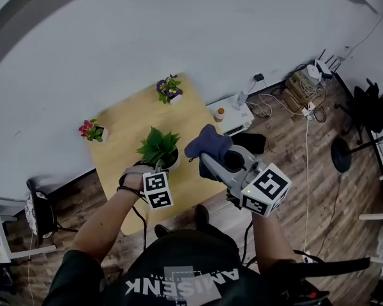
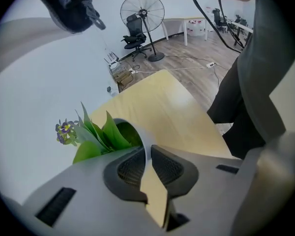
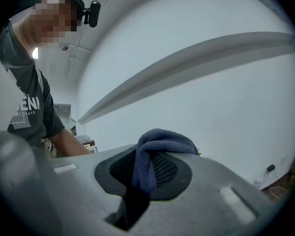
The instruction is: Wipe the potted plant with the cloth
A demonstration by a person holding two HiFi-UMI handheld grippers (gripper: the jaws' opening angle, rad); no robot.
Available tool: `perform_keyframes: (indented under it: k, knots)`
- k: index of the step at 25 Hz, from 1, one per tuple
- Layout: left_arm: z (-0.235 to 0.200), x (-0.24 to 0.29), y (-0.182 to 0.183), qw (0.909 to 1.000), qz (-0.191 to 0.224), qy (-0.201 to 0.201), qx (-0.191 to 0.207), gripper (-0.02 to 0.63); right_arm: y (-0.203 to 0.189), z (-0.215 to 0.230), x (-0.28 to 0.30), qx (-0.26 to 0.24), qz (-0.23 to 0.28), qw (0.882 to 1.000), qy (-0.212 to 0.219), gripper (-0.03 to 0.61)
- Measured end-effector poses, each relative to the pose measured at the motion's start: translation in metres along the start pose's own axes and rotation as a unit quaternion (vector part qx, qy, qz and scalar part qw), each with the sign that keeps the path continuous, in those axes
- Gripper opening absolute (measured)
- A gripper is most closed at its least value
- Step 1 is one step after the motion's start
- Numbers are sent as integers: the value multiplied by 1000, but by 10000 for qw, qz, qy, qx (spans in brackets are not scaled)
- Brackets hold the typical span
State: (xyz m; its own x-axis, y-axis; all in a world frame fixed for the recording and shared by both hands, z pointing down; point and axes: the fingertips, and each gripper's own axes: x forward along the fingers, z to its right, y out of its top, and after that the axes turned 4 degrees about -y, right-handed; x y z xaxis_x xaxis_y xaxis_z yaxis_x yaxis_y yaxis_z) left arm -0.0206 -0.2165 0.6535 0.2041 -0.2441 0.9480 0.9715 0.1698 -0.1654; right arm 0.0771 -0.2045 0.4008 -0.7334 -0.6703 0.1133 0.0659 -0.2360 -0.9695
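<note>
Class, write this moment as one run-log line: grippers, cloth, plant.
left gripper: shut on pot rim | right gripper: shut on blue cloth | cloth raised beside plant, not touching

Looks like an office or lab-type workroom, definitely not a home. Plank floor (image 1: 287,145), big bare white wall (image 1: 179,30), pedestal fan (image 2: 142,13) with a black swivel chair (image 2: 134,33) right beside it, white desks (image 2: 187,21) further back. Tangle of cables (image 1: 268,104) and a router-ish box with antennas (image 1: 316,69) dumped on the floor by the wall. Only homey bit: a small wooden table (image 1: 131,123) with a potted plant (image 1: 159,146) and two little flower pots (image 1: 170,89).
</note>
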Motion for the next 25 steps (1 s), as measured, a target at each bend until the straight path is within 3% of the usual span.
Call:
perform_keyframes:
  k: [15, 18, 25]
  knots:
    - [-2, 49, 17, 9965, -572, 296, 532, 43, -21, 38, -10, 144, -15, 9999, -9, 52]
    - [1, 47, 21, 9980, -491, 220, 335, 48, -23, 40, -14, 342, 91, 9994, 24, 52]
    - [8, 40, 27, 9998, -166, 113, 37, 137, -27, 36, -15, 454, 81, 9988, 147, 52]
